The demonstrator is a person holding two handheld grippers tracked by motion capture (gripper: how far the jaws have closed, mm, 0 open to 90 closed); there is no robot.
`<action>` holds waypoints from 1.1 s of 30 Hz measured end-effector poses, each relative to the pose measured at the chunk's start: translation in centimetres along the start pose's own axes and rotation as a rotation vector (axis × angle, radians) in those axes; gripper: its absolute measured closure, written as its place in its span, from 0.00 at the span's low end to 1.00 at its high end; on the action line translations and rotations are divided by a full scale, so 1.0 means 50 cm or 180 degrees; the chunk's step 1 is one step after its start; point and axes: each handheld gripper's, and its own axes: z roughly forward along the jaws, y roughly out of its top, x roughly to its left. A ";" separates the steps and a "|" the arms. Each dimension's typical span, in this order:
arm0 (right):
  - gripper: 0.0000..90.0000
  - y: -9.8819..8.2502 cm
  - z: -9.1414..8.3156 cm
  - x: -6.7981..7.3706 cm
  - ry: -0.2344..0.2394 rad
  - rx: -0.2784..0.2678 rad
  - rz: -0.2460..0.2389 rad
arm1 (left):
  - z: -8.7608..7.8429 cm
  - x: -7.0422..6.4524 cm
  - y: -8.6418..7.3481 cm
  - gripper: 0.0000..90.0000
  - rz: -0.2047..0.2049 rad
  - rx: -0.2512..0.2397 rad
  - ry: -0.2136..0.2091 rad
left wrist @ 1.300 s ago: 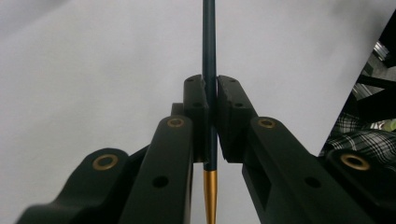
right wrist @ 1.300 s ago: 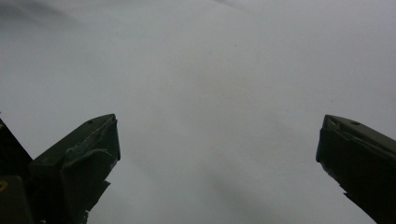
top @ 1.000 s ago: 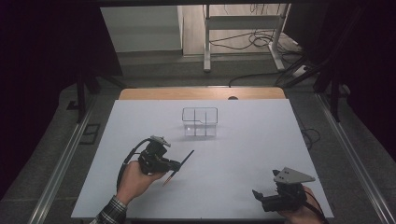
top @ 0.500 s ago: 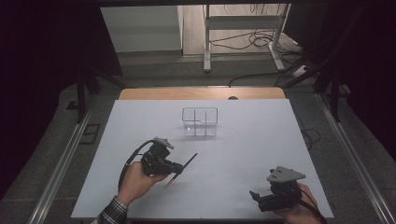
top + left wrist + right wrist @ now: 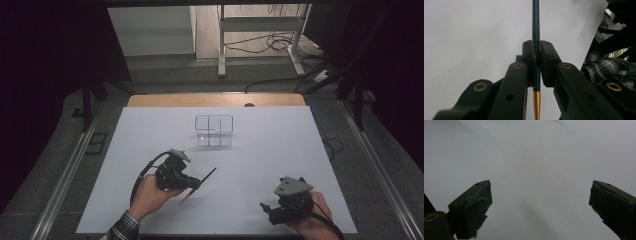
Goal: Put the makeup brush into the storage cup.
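A white table carries a clear divided box toward its far side. Near the front right, the right gripper rests with jaws spread wide, empty. At front left, the left gripper is clamped on a dark pen with a gold tip, slanting over the table.

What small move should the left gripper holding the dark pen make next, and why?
Probably carry the dark, gold-tipped pen forward toward the clear plastic divided organiser: the left gripper is shut on it, the organiser looks empty, and the right gripper is open and idle.
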 end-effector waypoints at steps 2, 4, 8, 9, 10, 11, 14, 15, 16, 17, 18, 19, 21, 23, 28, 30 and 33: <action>0.07 0.004 0.003 0.004 -0.0001 0.0013 -0.0062 | 0.002 -0.001 0.001 0.93 0.0000 -0.0005 -0.0018; 0.08 0.008 0.005 0.007 -0.0010 0.0014 -0.0114 | 0.004 -0.002 0.003 0.93 0.0008 -0.0004 -0.0043; 0.10 0.017 0.008 0.012 -0.0015 0.0008 -0.0208 | 0.007 -0.004 0.006 0.93 0.0016 -0.0004 -0.0088; 0.11 0.019 0.009 0.012 -0.0017 0.0022 -0.0226 | 0.008 -0.005 0.006 0.93 0.0028 -0.0005 -0.0089; 0.11 0.021 0.011 0.013 -0.0012 0.0028 -0.0245 | 0.008 -0.006 0.007 0.93 0.0037 -0.0004 -0.0097; 0.11 0.023 0.012 0.014 -0.0009 0.0043 -0.0257 | 0.008 -0.008 0.008 0.93 0.0039 -0.0001 -0.0100; 0.14 0.029 0.017 0.018 0.0011 0.0074 -0.0300 | 0.011 -0.010 0.011 0.93 0.0057 0.0005 -0.0124; 0.14 0.031 0.018 0.019 0.0025 0.0090 -0.0318 | 0.012 -0.011 0.011 0.93 0.0062 0.0009 -0.0134; 0.15 0.033 0.020 0.021 0.0023 0.0099 -0.0344 | 0.012 -0.012 0.012 0.93 0.0060 0.0013 -0.0142; 0.17 0.036 0.021 0.022 0.0027 0.0108 -0.0367 | 0.013 -0.013 0.014 0.93 0.0068 0.0018 -0.0146; 0.18 0.038 0.022 0.024 0.0025 0.0120 -0.0379 | 0.014 -0.013 0.015 0.93 0.0069 0.0022 -0.0153; 0.19 0.041 0.023 0.025 0.0031 0.0125 -0.0388 | 0.015 -0.014 0.016 0.93 0.0080 0.0026 -0.0159; 0.21 0.046 0.026 0.027 0.0044 0.0146 -0.0424 | 0.017 -0.017 0.018 0.93 0.0085 0.0036 -0.0170; 0.24 0.049 0.028 0.030 0.0052 0.0165 -0.0461 | 0.018 -0.018 0.020 0.93 0.0095 0.0049 -0.0184; 0.26 0.058 0.032 0.037 0.0064 0.0179 -0.0539 | 0.023 -0.022 0.025 0.93 0.0108 0.0077 -0.0224; 0.27 0.062 0.033 0.038 0.0065 0.0175 -0.0570 | 0.025 -0.024 0.026 0.93 0.0120 0.0086 -0.0234; 0.29 0.067 0.035 0.041 0.0044 0.0155 -0.0627 | 0.027 -0.026 0.029 0.93 0.0141 0.0110 -0.0270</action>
